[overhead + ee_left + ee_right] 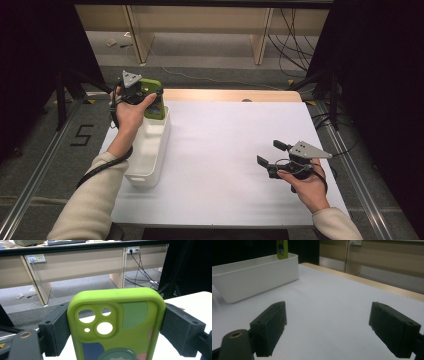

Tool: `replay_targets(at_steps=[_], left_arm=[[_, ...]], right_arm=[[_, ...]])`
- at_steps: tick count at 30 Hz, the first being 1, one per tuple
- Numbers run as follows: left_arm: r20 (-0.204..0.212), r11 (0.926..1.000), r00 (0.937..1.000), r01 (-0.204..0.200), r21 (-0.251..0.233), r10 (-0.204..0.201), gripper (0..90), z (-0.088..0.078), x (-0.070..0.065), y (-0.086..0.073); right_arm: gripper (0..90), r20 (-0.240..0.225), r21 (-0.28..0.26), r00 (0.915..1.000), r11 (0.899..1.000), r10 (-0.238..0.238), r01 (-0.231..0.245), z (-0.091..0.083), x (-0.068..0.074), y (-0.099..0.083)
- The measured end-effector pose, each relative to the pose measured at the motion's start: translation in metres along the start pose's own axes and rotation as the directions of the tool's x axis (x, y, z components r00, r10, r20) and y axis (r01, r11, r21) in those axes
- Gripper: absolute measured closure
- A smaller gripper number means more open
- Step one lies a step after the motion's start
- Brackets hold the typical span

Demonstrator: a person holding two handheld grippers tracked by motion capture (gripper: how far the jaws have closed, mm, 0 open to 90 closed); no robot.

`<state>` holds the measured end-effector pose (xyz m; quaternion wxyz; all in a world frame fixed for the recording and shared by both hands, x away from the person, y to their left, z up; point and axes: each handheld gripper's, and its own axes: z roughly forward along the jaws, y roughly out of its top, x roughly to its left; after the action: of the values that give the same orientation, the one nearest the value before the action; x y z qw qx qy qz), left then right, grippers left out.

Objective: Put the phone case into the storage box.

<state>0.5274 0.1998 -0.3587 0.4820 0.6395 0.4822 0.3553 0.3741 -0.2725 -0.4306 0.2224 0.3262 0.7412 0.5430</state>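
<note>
**Phone case held upright over the bin's far end**

Phone case (117,325), green, stands clamped between the left gripper (141,95) jaws, long axis vertical, camera cut-outs uppermost; it sits at the far end of the white bin (150,150) by the table's (235,145) left edge; judged: a straight descent seats it. Right gripper (278,159) hovers near the right edge, jaws apart, empty, well clear.
</note>
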Motion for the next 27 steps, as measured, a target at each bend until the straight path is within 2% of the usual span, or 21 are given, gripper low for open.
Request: replay_targets(at_steps=[27], left_arm=[[0.0, 0.9998, 1.0, -0.004, 0.018, 0.004, 15.5, 0.0056, 0.0003, -0.0047]], right_arm=[[15.8, -0.002, 0.005, 1.0, 1.0, 0.001, -0.001, 0.0003, 0.0004, -0.0002]])
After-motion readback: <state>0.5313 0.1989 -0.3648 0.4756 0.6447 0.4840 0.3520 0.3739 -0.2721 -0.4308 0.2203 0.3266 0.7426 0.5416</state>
